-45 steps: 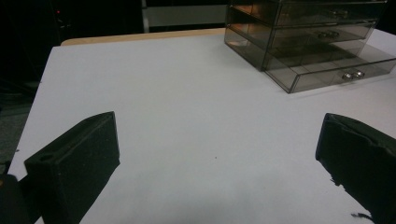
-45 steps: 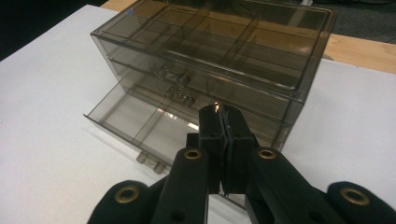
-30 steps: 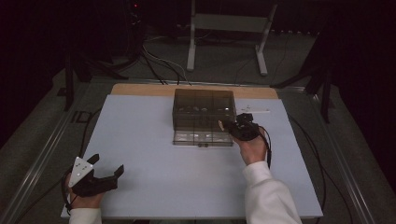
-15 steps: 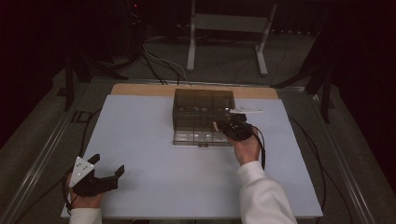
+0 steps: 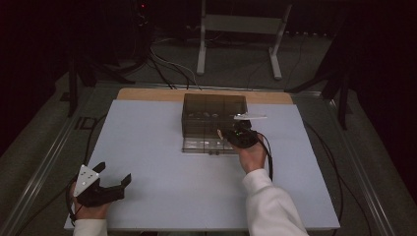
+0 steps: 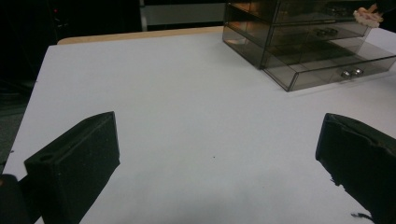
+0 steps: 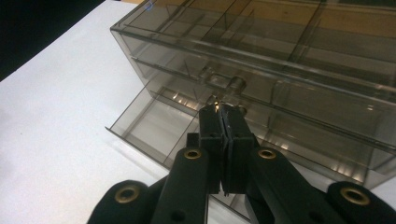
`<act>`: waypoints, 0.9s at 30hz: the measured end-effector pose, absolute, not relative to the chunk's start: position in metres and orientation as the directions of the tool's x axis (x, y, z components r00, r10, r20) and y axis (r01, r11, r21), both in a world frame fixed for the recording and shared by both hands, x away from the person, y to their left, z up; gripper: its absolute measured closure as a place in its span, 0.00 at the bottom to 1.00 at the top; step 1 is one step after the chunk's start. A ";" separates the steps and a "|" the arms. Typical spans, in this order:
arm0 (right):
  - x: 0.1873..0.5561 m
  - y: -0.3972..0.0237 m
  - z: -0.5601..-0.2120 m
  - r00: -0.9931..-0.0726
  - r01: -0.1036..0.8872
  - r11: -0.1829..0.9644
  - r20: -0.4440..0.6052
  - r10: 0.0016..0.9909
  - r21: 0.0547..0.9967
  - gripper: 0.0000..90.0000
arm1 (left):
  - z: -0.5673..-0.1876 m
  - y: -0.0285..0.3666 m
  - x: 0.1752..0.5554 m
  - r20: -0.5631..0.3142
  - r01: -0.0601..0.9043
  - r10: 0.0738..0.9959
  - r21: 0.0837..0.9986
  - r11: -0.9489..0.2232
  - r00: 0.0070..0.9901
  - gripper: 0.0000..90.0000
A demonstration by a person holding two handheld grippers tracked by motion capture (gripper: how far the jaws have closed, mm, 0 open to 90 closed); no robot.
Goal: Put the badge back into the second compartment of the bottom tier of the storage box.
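The right gripper (image 7: 223, 112) is pressed shut at the drawer box (image 5: 214, 115); the left gripper (image 5: 114, 183), at 7 o'clock, is held wide open, empty.

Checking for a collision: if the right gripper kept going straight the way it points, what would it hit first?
Probably a knob on the smoky drawer box; the right gripper, jaws together, points straight at it, just short.

A dim lab or recording space is showing here: a white work board (image 5: 162, 147) is lying on a table framed by metal rails (image 5: 44, 162), cables (image 5: 167, 64) are trailing across the far floor, and a metal stand (image 5: 241, 24) is standing beyond.
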State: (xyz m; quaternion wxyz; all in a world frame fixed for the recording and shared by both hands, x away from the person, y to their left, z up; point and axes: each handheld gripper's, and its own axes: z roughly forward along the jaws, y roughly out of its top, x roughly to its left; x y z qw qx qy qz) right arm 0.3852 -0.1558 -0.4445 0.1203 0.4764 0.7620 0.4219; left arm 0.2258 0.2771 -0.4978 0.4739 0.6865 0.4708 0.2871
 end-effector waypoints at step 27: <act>0.391 -0.132 -0.471 -0.528 0.670 0.206 0.263 0.808 0.713 0.99 | -0.497 0.277 0.226 -0.052 0.371 0.917 0.922 -0.107 0.395 0.00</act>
